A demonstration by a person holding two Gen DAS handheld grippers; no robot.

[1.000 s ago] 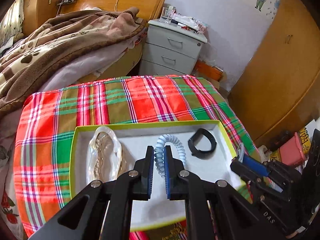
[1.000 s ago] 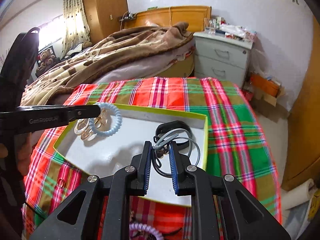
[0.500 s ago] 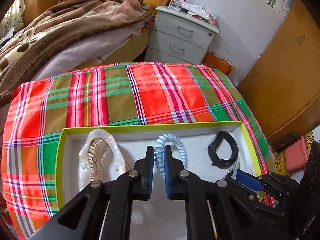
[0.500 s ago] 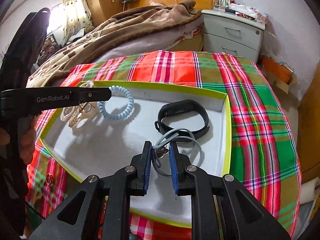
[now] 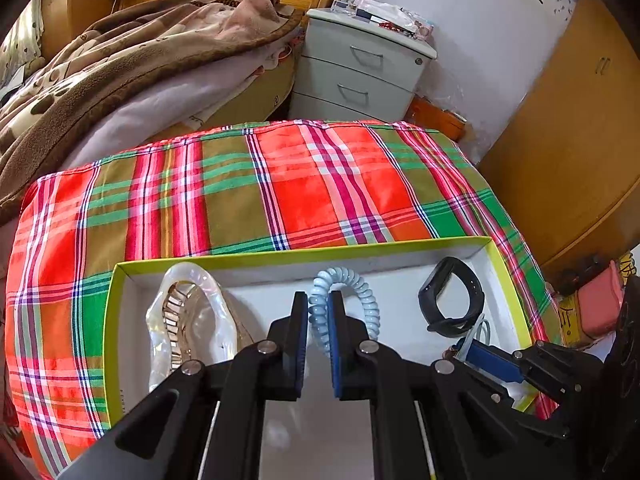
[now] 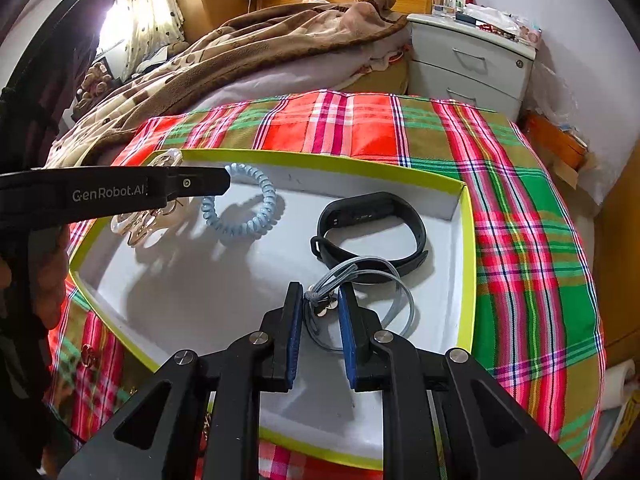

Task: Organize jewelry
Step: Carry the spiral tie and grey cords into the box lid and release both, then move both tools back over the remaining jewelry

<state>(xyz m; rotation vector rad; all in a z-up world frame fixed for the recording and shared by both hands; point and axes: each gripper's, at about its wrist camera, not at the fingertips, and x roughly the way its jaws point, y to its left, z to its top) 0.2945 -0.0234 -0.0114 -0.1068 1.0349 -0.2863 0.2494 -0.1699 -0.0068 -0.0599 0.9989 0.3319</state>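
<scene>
Left hand-held gripper (image 5: 319, 312) is clenched on the pale blue spiral hair tie (image 5: 352, 300), centre frame, inside the white tray (image 5: 400, 242). Right hand-held gripper (image 6: 320, 300) grasps the grey elastic hair tie (image 6: 394, 288), just below the black wristband (image 6: 372, 220), on the plaid-covered counter (image 6: 520, 220).

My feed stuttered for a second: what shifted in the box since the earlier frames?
Both grippers came down into the white box, each carrying its piece. The left gripper brought the blue coil bracelet down to the floor. The right gripper lowered the grey cord bracelet beside the black band. Both grips, the band and the pearly clip stayed put.
</scene>
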